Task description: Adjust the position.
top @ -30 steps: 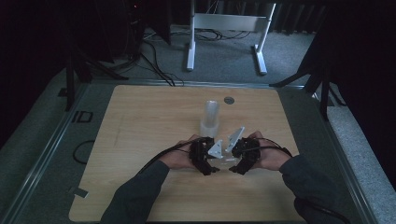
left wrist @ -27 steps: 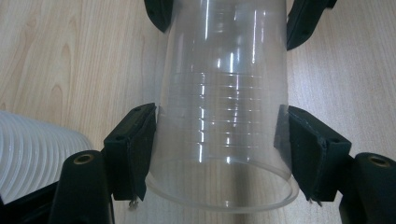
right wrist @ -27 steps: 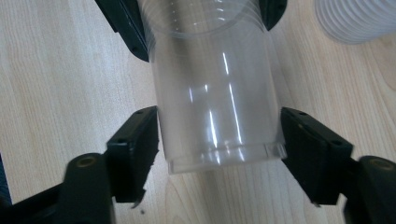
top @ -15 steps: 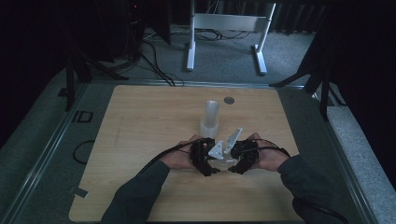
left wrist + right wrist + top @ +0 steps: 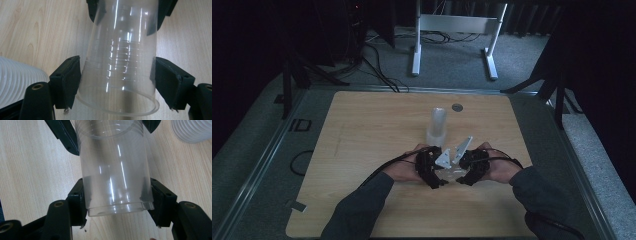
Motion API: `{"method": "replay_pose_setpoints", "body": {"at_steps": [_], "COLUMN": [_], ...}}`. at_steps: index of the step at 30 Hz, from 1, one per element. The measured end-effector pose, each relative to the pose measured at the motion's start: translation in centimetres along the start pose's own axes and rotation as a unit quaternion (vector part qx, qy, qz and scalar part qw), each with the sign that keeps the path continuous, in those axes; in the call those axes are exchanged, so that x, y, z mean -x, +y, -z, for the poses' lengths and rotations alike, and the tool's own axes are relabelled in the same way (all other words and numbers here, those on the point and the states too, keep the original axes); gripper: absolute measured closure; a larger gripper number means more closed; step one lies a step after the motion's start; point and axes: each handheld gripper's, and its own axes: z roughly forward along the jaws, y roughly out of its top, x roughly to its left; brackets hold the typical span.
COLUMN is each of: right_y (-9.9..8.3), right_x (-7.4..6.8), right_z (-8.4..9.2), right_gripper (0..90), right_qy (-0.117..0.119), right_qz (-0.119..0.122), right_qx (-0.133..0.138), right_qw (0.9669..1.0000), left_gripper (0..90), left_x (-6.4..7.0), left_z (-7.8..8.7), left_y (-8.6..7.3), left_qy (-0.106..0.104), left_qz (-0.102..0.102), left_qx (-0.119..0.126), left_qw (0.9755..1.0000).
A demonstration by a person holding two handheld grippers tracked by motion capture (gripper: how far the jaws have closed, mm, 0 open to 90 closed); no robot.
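Note:
A clear plastic cup [image 5: 452, 174] lies level between my two grippers, just above the wooden table [image 5: 362, 140]. My right gripper [image 5: 463, 179] has just been closing, and its pads [image 5: 77, 202] now press on the cup [image 5: 112, 157] near its base. My left gripper [image 5: 441, 180] has just been opening. Its jaws stand on both sides of the cup [image 5: 117, 50] near the rim, close to the wall without squeezing it. The two grippers [image 5: 116, 62] [image 5: 117, 185] face each other tip to tip.
A stack of white ribbed cups [image 5: 438, 125] stands upright just behind the hands, and appears beside the left gripper [image 5: 17, 80] and beyond the right one [image 5: 192, 130]. A small metal disc [image 5: 457, 107] lies near the far edge. A white stand [image 5: 452, 25] and cables are on the floor beyond.
Both hands have kept their place over the table's front middle. The grey plate on the right gripper has shifted slightly to the left.

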Motion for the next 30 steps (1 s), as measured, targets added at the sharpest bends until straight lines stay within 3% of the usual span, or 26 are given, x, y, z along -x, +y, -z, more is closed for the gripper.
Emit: {"method": "replay_pose_setpoints", "body": {"at_steps": [9,16,23,30], "right_y": [-0.6,-1.1,-2.3,-3.1], "right_x": [0.2,0.3,0.6,1.0], "right_z": [0.1,0.0,0.0,0.0], "right_gripper": [41.1,41.1,41.1,41.2], "right_qy": [-0.004,-0.005,-0.01,-0.024], "right_qz": [-0.011,-0.019,-0.048,-0.072], "right_qx": [0.01,0.017,0.025,0.029], "right_qw": [0.9999,0.9996,0.9985,0.9967], "left_gripper": [18.9,15.8,15.5,16.2], "left_x": [-0.3,-0.7,-1.1,-1.5], "left_z": [0.3,0.8,1.5,1.6], "left_y": [0.1,0.2,0.2,0.2], "left_qy": [0.004,0.02,0.034,0.032], "left_qz": [0.024,0.033,0.046,0.057], "left_qx": [0.021,0.037,0.059,0.069], "left_qw": [0.9995,0.9986,0.9966,0.9954]}}
